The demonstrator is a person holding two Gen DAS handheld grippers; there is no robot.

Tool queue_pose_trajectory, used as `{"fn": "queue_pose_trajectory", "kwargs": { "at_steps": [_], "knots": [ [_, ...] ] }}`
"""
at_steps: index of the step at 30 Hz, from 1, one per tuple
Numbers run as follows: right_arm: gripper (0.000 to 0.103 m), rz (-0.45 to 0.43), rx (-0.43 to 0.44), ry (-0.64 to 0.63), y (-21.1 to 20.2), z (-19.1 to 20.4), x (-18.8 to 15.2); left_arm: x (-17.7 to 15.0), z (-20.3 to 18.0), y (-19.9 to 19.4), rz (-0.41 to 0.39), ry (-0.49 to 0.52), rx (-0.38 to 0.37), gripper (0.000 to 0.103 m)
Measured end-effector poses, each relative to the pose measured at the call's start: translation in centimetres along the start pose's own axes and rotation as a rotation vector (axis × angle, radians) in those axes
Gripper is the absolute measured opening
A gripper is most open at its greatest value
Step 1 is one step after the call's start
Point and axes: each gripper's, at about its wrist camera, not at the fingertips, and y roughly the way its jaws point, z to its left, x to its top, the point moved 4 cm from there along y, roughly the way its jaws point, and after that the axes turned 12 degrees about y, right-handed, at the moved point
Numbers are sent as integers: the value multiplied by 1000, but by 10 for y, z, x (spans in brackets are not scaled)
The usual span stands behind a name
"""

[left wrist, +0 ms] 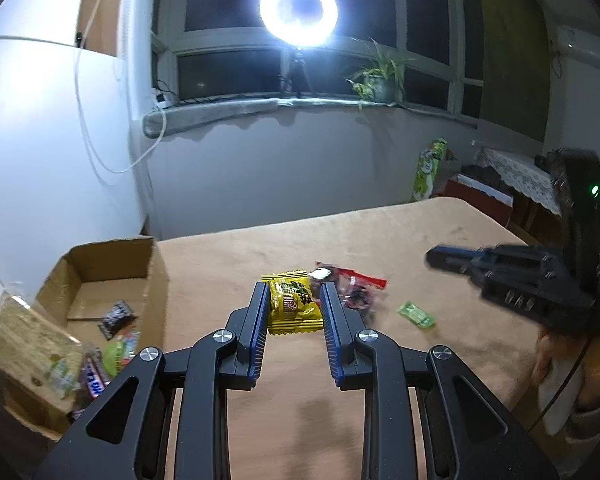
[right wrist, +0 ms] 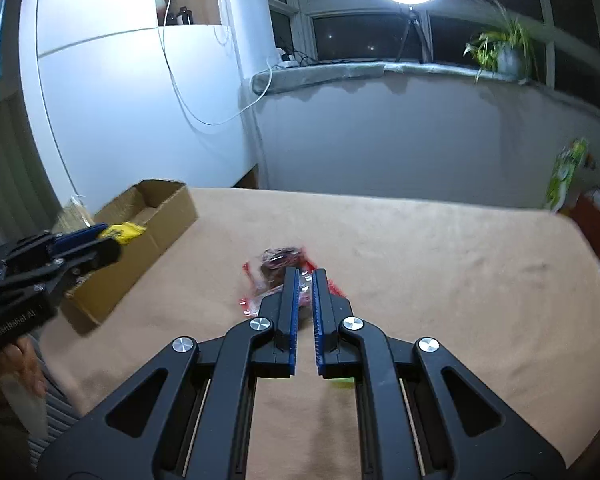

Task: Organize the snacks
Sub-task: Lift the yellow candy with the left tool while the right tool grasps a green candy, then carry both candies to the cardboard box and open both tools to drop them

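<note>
- The yellow snack packet [left wrist: 294,304] sat clamped between the two fingers of the left gripper [left wrist: 294,300], its long axis running forward along them, the far end poking out beyond the tips.
- In the right wrist view that packet [right wrist: 124,232] was held up off the table, just at the near wall of the cardboard box [right wrist: 140,240]; the box lay to the left of the left gripper, so the drop seemed to call for a short swing that way.
- The right gripper [right wrist: 305,276] had its fingers drawn narrow with a slim gap and nothing visibly between them. The red-wrapped snack [right wrist: 278,266] lay on the tan tablecloth [right wrist: 440,280] straight ahead, at and just under the fingertips.
- A green packet [left wrist: 416,314] lay near the red one, nearer the right gripper.
- Several snacks already lay in the box.
</note>
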Motion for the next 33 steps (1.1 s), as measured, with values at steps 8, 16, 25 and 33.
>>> {"fn": "queue_pose_trajectory", "kwargs": {
  "at_steps": [8,16,25,33],
  "knots": [
    [51,217,-132,-48,64,-32,-57,-12,13,2,10,-35,-2,24],
    [21,190,-107,-38,54,-27,-49,-13,13,0,14,-36,-2,24],
    [22,35,-36,-15,4,-3,-5,-13,23,-3,-2,-48,6,24],
    [22,-19,72,-99,1,62,21,-18,45,-20,-23,-80,55,24]
  ]
}}
